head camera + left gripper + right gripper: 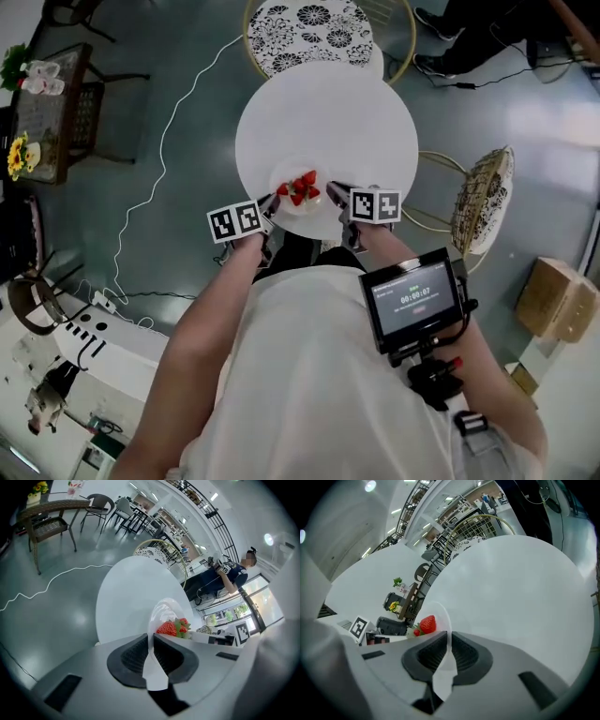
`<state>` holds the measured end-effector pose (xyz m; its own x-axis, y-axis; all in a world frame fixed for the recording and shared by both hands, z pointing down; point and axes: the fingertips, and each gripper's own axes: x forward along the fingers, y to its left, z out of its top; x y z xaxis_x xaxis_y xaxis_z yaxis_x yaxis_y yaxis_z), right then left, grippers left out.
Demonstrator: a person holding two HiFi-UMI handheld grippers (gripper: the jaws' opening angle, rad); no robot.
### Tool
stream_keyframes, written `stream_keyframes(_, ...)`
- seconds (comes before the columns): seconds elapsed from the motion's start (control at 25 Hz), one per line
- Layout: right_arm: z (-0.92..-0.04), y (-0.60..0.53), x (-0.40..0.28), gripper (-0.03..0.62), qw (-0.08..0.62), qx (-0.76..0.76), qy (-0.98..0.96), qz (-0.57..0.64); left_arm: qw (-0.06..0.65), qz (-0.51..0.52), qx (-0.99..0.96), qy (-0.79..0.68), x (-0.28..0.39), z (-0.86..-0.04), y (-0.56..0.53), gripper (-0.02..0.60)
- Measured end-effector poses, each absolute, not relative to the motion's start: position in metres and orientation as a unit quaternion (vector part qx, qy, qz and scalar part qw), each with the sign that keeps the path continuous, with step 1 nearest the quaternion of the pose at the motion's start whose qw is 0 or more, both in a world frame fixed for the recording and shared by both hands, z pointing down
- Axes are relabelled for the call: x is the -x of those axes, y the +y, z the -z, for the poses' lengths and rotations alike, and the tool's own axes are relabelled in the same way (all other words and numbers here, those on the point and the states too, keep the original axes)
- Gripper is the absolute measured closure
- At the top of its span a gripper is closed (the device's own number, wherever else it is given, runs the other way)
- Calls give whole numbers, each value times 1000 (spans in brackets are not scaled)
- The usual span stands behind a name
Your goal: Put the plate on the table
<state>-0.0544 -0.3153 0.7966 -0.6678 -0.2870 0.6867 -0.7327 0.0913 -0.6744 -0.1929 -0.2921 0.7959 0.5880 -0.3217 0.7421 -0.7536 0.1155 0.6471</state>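
Observation:
A clear plate (302, 203) with red strawberries (300, 187) on it is over the near edge of the round white table (328, 122). My left gripper (266, 208) is shut on the plate's left rim and my right gripper (339, 201) is shut on its right rim. In the left gripper view the plate's rim (159, 620) runs edge-on between the black pads (133, 656), with the strawberries (174, 627) beyond. The right gripper view shows the same: the rim (443, 620) is pinched between the pads (464, 654), beside a strawberry (427, 624). Whether the plate touches the table I cannot tell.
A chair with a patterned seat (314, 33) stands at the table's far side, and a wicker chair (483, 202) at its right. A white cable (164, 155) winds over the grey floor at the left. A dark side table with flowers (42, 117) is at far left.

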Motion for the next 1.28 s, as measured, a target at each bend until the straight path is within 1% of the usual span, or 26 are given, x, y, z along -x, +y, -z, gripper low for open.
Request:
stream_keyframes(0.4,-820,-334,56,580,228,-369,-706,-560,606,-214,-644,-415,193,-819,-314,565)
stream_keyframes(0.76,-824,-357,64,580,235,-386,-707,-545,592,-239,-654,-406,201,-824,-339,563)
stream_keyframes(1.28,-824,-383,61,579,253,-408,-714,-509,541,-304,-682,-387,198,-819,-373,552)
